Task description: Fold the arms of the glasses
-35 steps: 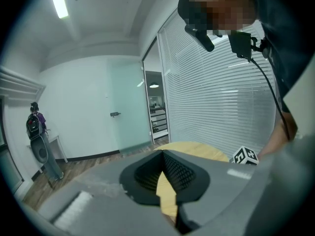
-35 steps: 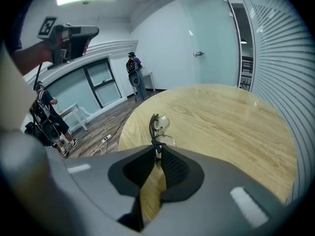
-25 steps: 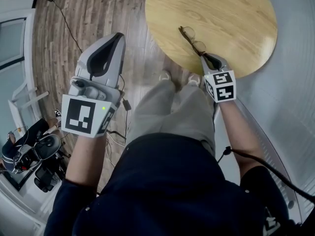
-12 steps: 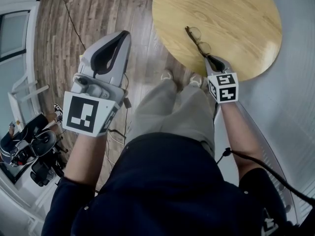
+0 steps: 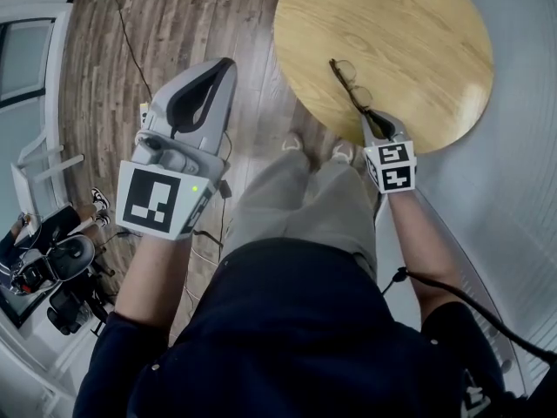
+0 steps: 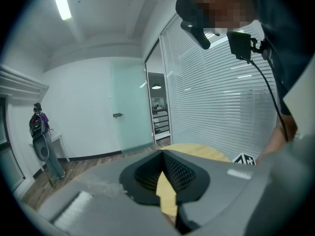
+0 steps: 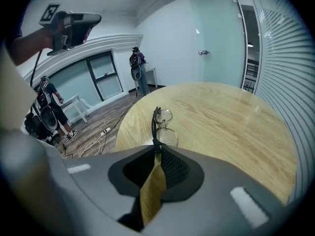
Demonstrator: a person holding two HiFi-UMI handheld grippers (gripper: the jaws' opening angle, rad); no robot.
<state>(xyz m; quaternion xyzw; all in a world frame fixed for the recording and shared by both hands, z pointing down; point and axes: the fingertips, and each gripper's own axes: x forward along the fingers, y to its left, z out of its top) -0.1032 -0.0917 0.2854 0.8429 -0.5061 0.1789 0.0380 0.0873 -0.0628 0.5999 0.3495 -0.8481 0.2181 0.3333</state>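
1. Pinching one arm of the glasses, the right gripper has its jaws closed on that dark arm. The arm's end is buried between the pads and hidden.
2. The glasses lie on the round wooden table, toward 7 o'clock from its centre and near the rim. The frame runs from 11 o'clock down to 5 o'clock, into the gripper.
3. In the right gripper view both lenses of the glasses show at 12 o'clock, just ahead of the right gripper. The second arm cannot be made out, so whether it is folded cannot be told.
4. The left gripper is held off the table, at 9 o'clock in the head view, over the wooden floor.
5. In the left gripper view the left gripper has its jaw tips together with nothing between them. Only a slice of the table shows behind them.
6. The table's 12 o'clock edge is cut off by the head view's top border.
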